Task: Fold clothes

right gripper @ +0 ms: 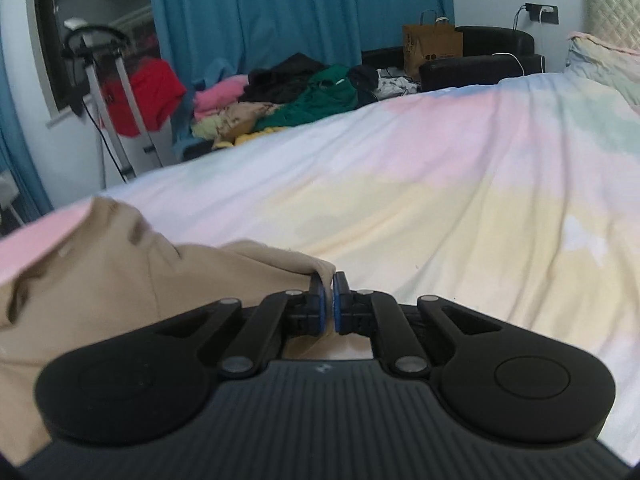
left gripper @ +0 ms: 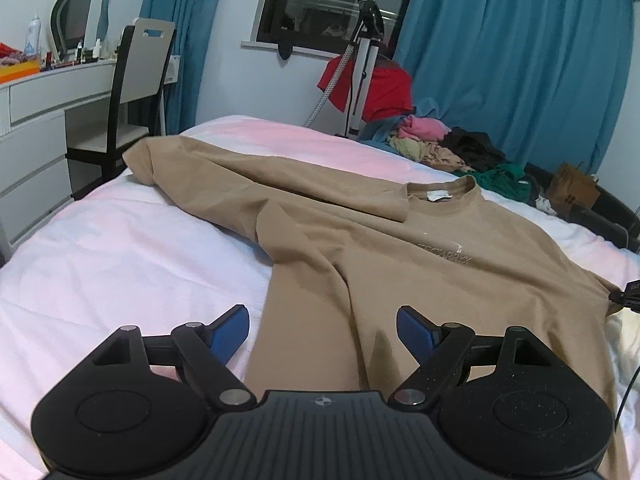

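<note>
While tan t-shirt lies on bed, left gripper gapes wide, empty; right gripper pinches shirt edge.

Bare bedsheet ahead; clothes pile at far edge

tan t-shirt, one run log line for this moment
tan t-shirt spread on bed | left tongs open above hem | right tongs shut on shirt edge
</note>
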Motion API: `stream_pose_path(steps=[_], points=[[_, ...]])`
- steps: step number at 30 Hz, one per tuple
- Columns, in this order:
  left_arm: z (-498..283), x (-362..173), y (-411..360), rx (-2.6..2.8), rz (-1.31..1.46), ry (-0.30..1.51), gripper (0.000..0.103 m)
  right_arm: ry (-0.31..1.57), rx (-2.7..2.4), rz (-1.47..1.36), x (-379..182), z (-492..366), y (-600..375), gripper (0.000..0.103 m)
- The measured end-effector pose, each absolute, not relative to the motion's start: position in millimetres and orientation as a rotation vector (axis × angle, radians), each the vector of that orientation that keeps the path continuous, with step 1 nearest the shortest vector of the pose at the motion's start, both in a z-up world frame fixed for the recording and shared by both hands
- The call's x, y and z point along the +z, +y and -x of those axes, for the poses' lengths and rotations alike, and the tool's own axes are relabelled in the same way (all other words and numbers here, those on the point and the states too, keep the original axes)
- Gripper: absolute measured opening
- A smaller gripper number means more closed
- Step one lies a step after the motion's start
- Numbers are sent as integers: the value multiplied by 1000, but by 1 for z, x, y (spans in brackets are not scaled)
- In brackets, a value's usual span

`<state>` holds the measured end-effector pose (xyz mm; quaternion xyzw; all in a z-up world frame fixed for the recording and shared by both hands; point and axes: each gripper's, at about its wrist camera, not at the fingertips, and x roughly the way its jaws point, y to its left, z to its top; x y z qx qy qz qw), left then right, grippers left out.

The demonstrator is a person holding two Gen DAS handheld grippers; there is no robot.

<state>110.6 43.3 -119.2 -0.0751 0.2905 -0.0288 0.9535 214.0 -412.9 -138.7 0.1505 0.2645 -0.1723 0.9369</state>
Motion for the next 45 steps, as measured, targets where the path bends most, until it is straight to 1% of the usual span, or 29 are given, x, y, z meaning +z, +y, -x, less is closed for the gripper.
stream_pose_path(steps=[2,5,6,7,8,9,10,11,12,13,18,22,26,29,33,35,39,40,44,45], points=[[-111,-120,45,-53,141,586,83,543,-348,-338,-140,-211,-415,10],[-111,-120,47,-49,123,575,83,526,-342,-363,-123,-199,-409,12],[-111,-120,47,-49,114,571,83,525,-340,-354,-117,-195,-405,14],[-110,-120,47,-52,102,567,83,525,-337,-346,-110,-192,-399,19],[-109,-120,47,-55,90,565,83,518,-323,-341,-104,-185,-393,26],[-108,-120,46,-59,79,563,83,509,-304,-338,-97,-178,-388,48],[-107,-119,46,-62,68,561,83,500,-286,-335,-90,-171,-382,72],[-105,-119,45,-66,58,558,83,480,-266,-332,-83,-161,-377,80],[-104,-118,45,-69,47,556,83,465,-250,-325,-77,-152,-372,84],[-103,-118,44,-74,28,554,83,454,-236,-318,-71,-143,-367,83],[-104,-115,39,-95,-81,542,83,420,-138,-373,-48,-101,-343,83],[-104,-113,35,-112,-168,532,84,415,-53,-350,-49,-80,-315,83],[-150,-109,27,-113,-253,548,84,421,-7,-284,-55,-87,-296,83],[-186,-106,21,-112,-316,561,84,422,14,-308,-61,-100,-296,83],[-254,-112,-2,-116,-441,563,84,439,36,-333,-77,-119,-299,83],[-280,-122,-16,-135,-532,564,84,451,42,-352,-86,-128,-301,83],[-309,-151,-44,-287,-821,573,82,479,29,-368,-101,-145,-310,83],[-312,-155,-46,-326,-870,563,84,491,27,-381,-104,-149,-312,83],[-342,-148,-45,-318,-840,559,84,532,32,-471,-108,-153,-321,83],[-351,-147,-45,-297,-832,549,82,532,38,-478,-108,-151,-321,83]])
